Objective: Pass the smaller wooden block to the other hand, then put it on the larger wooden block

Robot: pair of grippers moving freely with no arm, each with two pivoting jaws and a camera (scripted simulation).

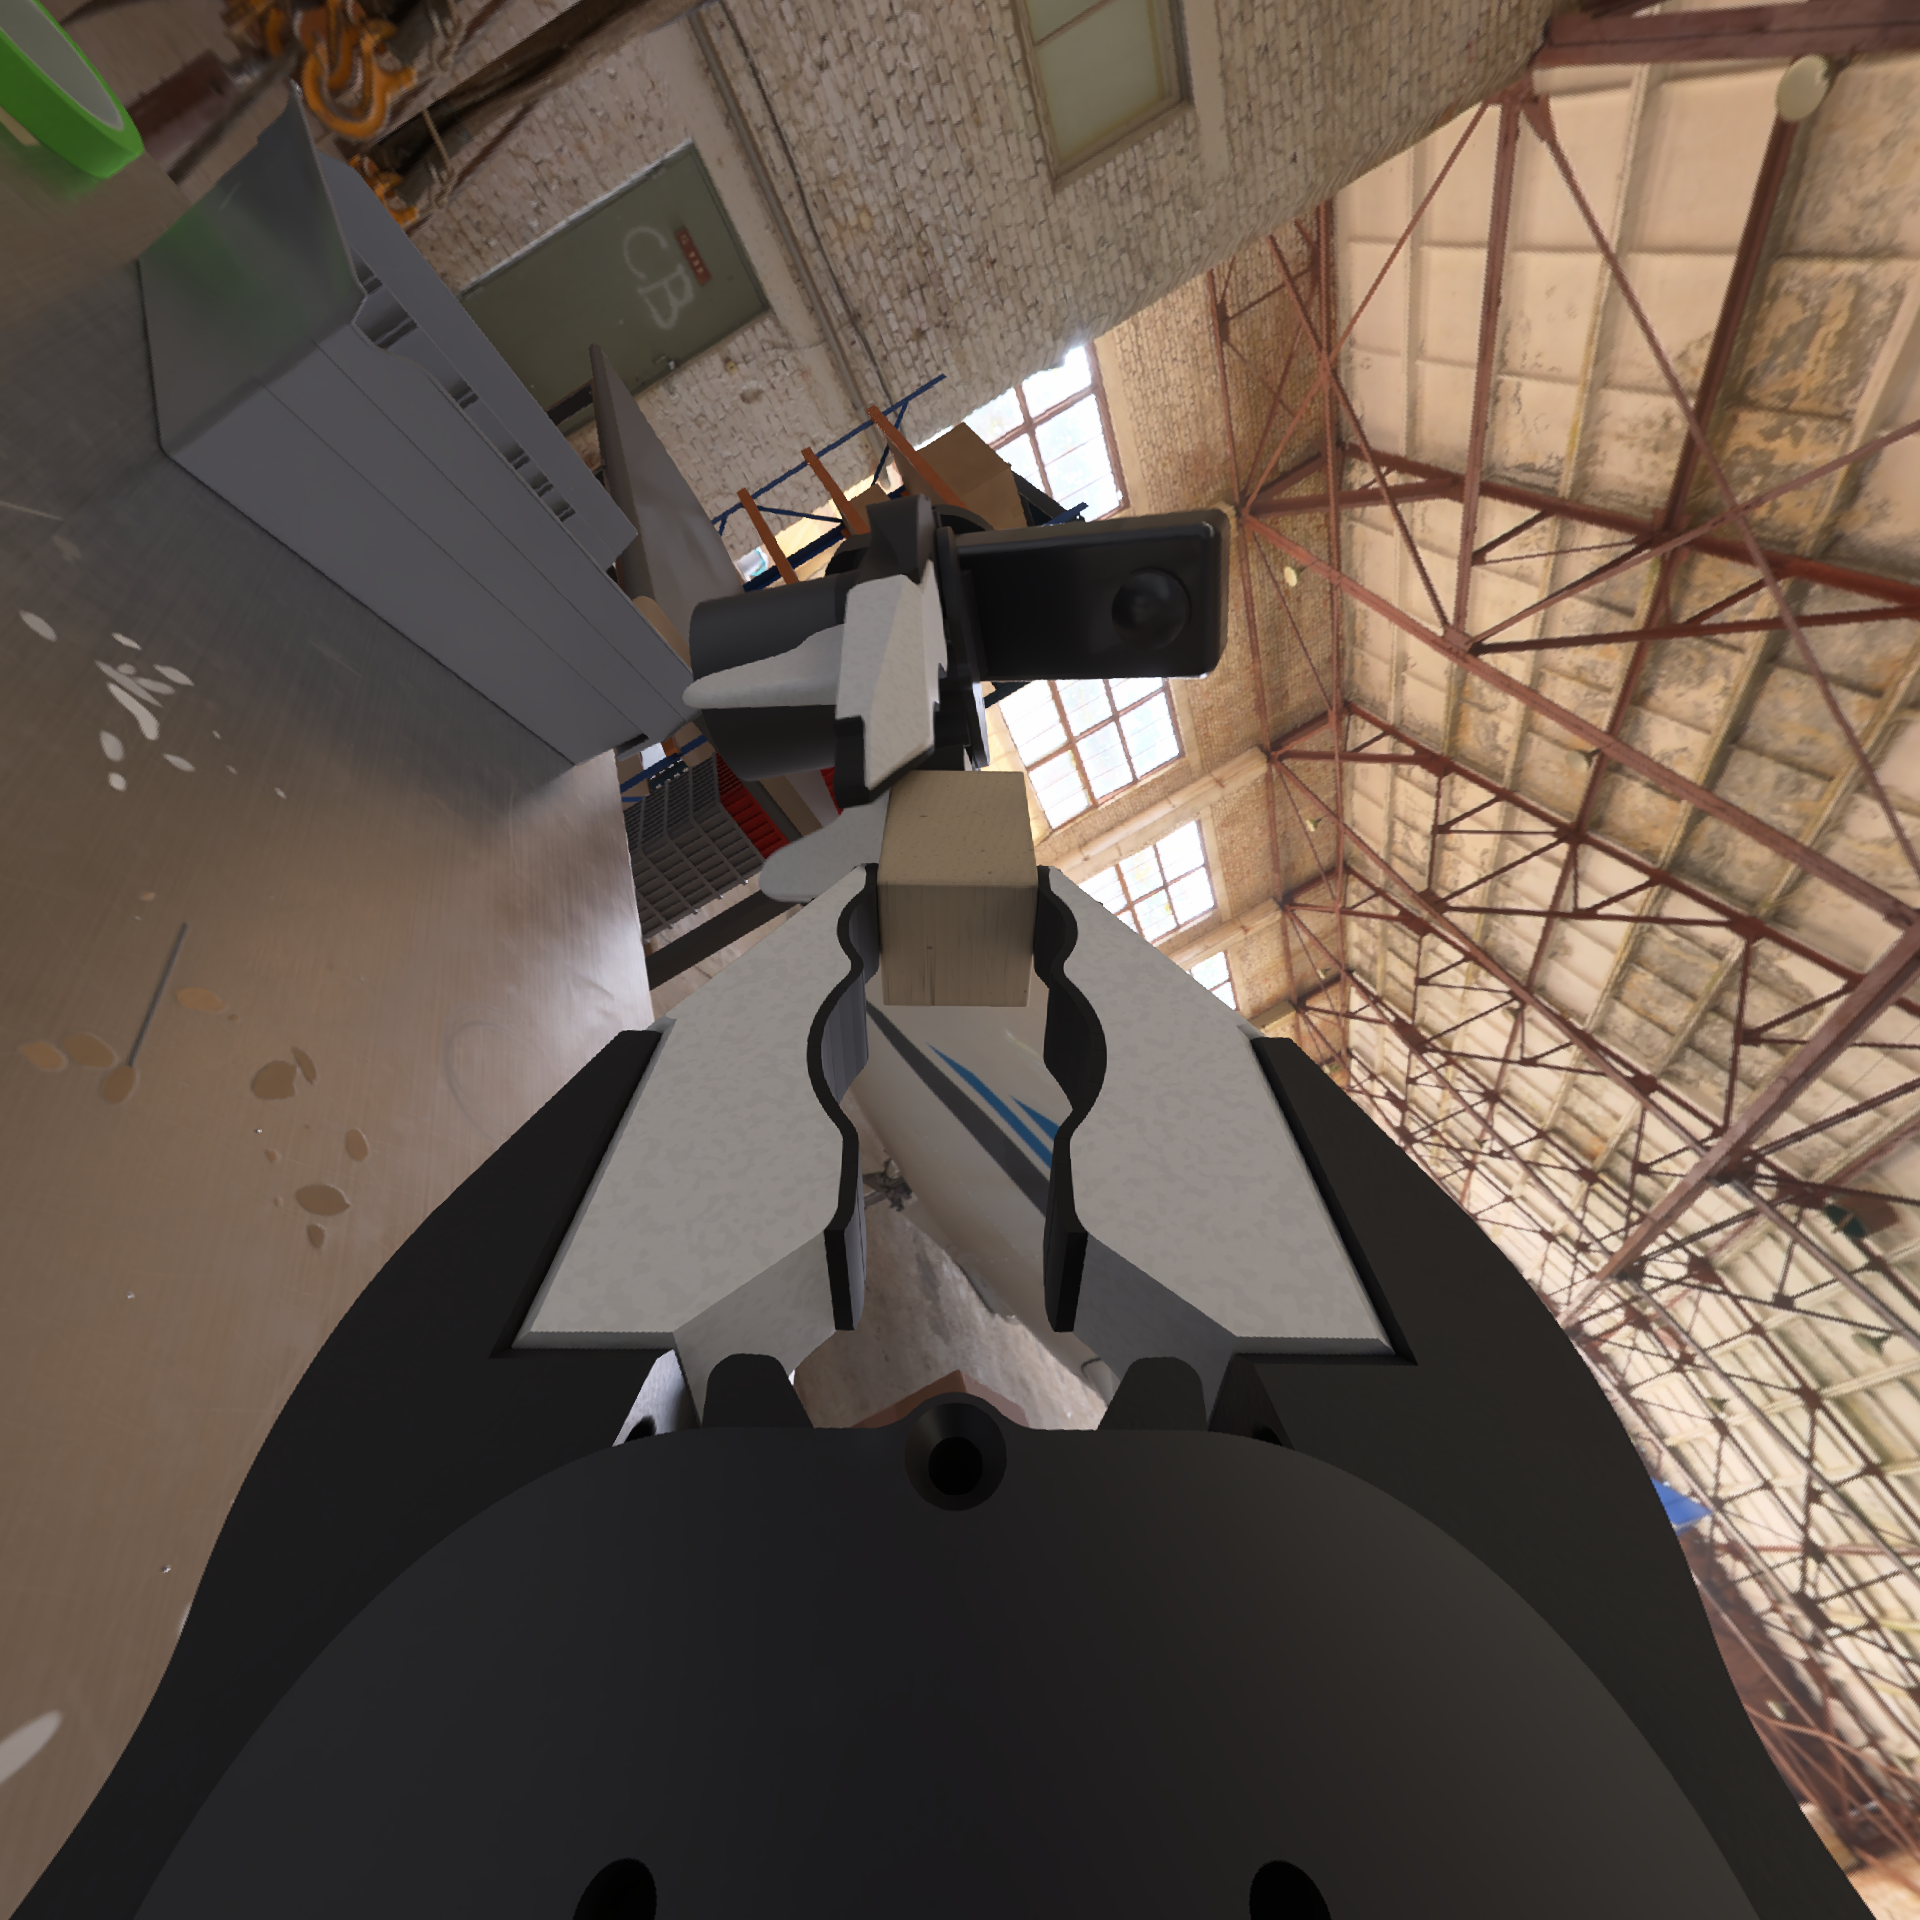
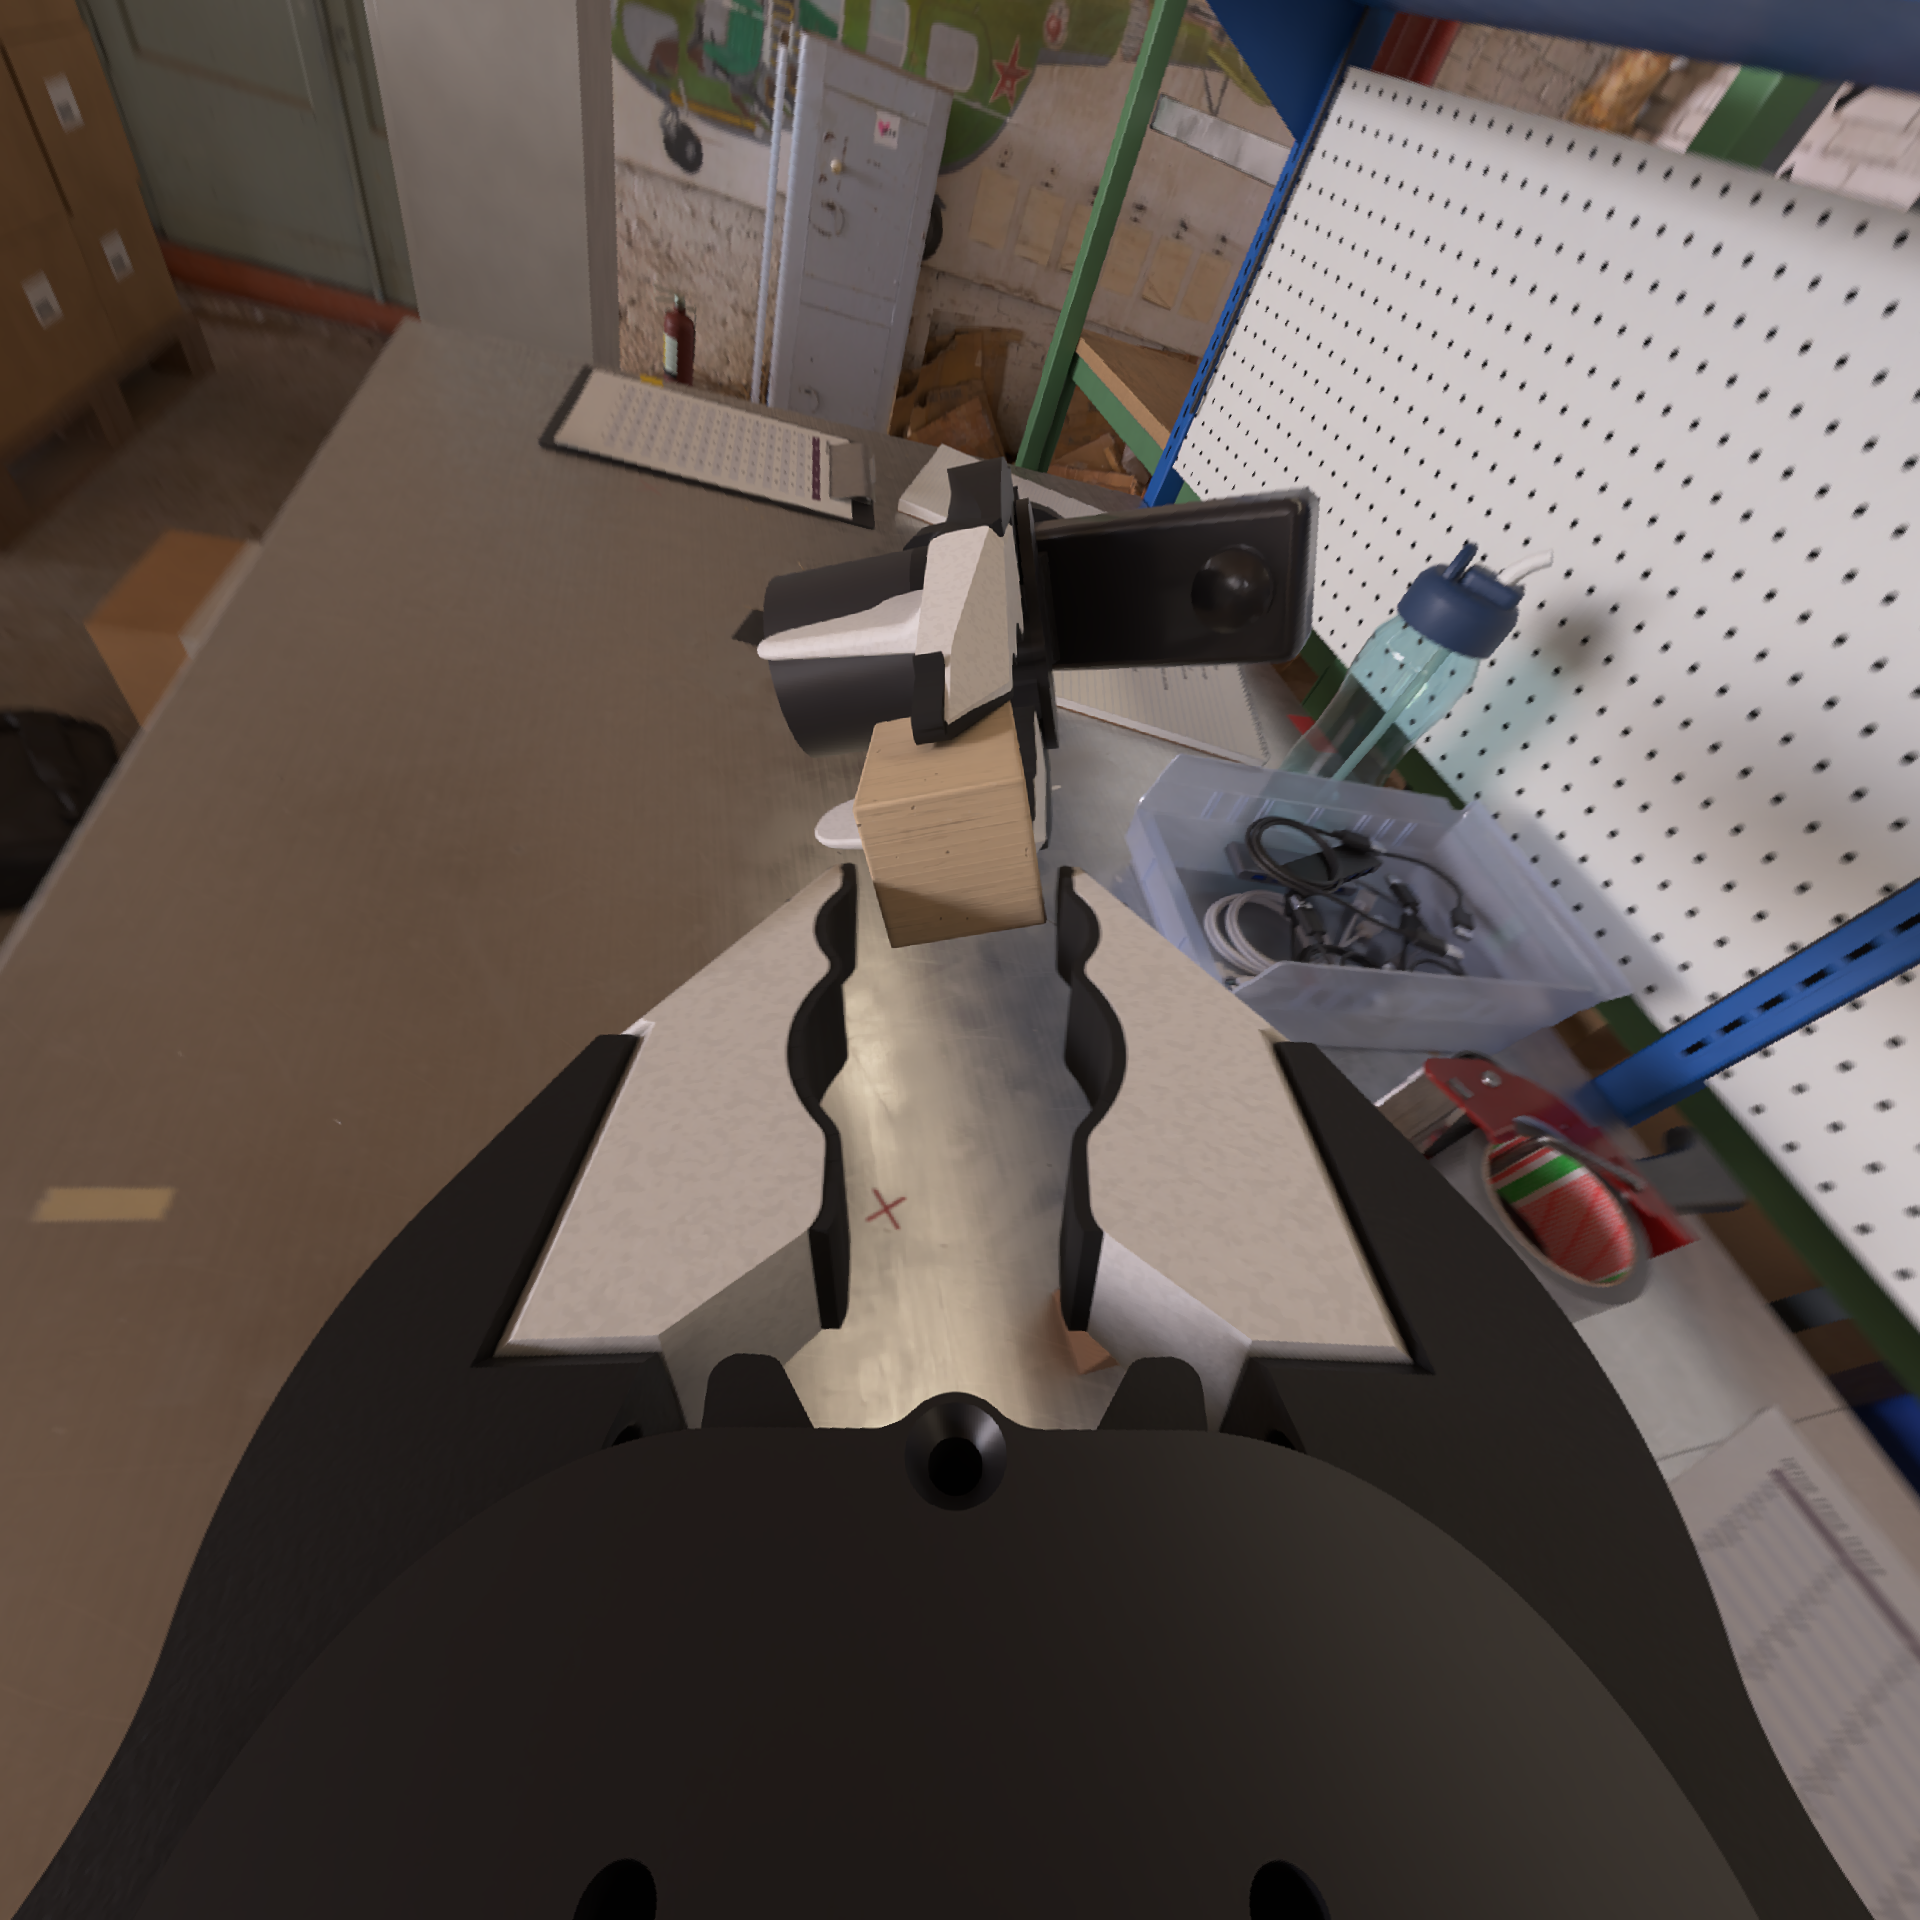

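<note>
The handover is in hand, in mid-air above the workbench. In the left wrist view the left gripper pinches the smaller wooden block at centre frame: both fingertips press flat on its opposite sides, with no gap showing.

In the right wrist view the right gripper is spread. Its tips flank the near, lower end of the same block, with a sliver of space on each side, so it does not grip yet. The two claws meet turned crosswise to each other, so they take different pairs of faces and their fingers should not collide.

By my reading, the next move calls for the right gripper to ease a little farther along the block so that more wood lies between its pads, then close squarely. Only after that should the left one let go and back straight out.

The larger wooden block is not clearly in view. A tan corner peeks from behind the right finger at lower centre of the right wrist view, near a red cross mark on the bench; it may be that block, but I cannot tell. A clear bin of cables sits right of centre, so the carry should stay clear of it
</note>
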